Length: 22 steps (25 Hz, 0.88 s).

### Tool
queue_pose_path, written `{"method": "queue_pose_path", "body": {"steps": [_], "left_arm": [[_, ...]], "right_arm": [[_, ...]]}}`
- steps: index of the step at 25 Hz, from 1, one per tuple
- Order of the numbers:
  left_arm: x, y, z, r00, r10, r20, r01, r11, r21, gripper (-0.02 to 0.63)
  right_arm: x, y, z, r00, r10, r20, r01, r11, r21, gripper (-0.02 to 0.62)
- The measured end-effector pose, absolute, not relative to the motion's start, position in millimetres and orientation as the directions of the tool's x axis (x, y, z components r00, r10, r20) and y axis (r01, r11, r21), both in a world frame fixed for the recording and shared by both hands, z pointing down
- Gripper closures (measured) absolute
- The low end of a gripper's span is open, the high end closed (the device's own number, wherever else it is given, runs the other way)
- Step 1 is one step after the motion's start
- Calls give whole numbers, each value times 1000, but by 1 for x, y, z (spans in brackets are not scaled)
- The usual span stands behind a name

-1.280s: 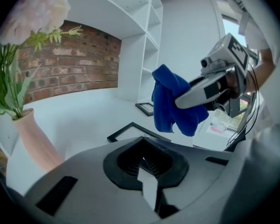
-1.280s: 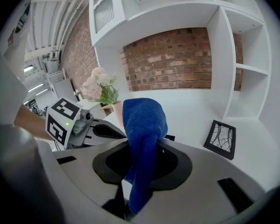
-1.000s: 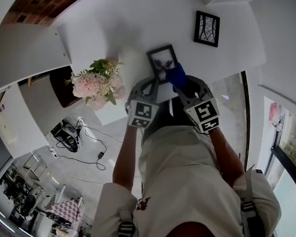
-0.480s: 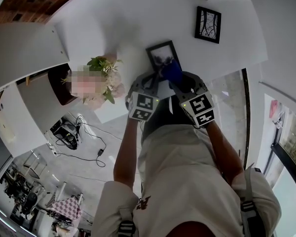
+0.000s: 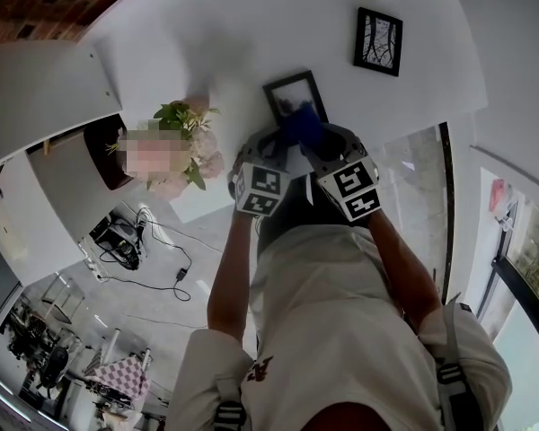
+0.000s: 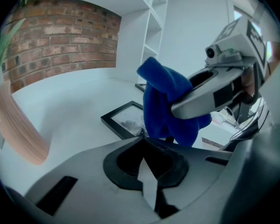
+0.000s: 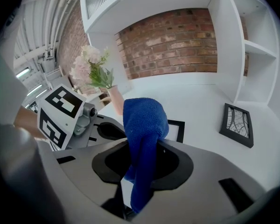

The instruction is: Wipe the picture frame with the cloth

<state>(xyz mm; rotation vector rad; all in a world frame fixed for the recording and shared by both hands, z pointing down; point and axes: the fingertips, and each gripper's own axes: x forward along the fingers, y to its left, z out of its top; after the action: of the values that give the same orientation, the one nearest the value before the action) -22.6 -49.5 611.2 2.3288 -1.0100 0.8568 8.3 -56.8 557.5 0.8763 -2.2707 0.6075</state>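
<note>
A black picture frame (image 5: 292, 97) lies flat on the white table (image 5: 216, 34); the left gripper view shows it as a dark rim round a pale print (image 6: 123, 120). My right gripper (image 5: 316, 142) is shut on a blue cloth (image 5: 301, 126), which bunches over the frame's near edge (image 7: 177, 130). The cloth (image 7: 142, 125) runs down between the right jaws. My left gripper (image 5: 271, 147) is shut, its tips (image 6: 143, 136) at the frame's near corner, right beside the cloth (image 6: 165, 101). Whether the tips touch the frame is hidden.
A second black frame (image 5: 377, 41) with a branch print lies to the right (image 7: 237, 124). A vase of pink flowers (image 5: 184, 146) stands at the left (image 7: 95, 71). White shelves and a brick wall lie beyond the table.
Both grippers have moved a little farther onto the frame and leftward. The cloth has slid from the frame's lower right to its near middle.
</note>
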Motion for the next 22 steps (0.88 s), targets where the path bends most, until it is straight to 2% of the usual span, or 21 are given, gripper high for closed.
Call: {"method": "queue_pose_path", "body": {"steps": [22], "left_arm": [[-23,-49,611,539,-485,689,-768,-618,166,606]], "right_arm": [[-10,-63,601,-536,-372,758,-734,649,-200,485]]}}
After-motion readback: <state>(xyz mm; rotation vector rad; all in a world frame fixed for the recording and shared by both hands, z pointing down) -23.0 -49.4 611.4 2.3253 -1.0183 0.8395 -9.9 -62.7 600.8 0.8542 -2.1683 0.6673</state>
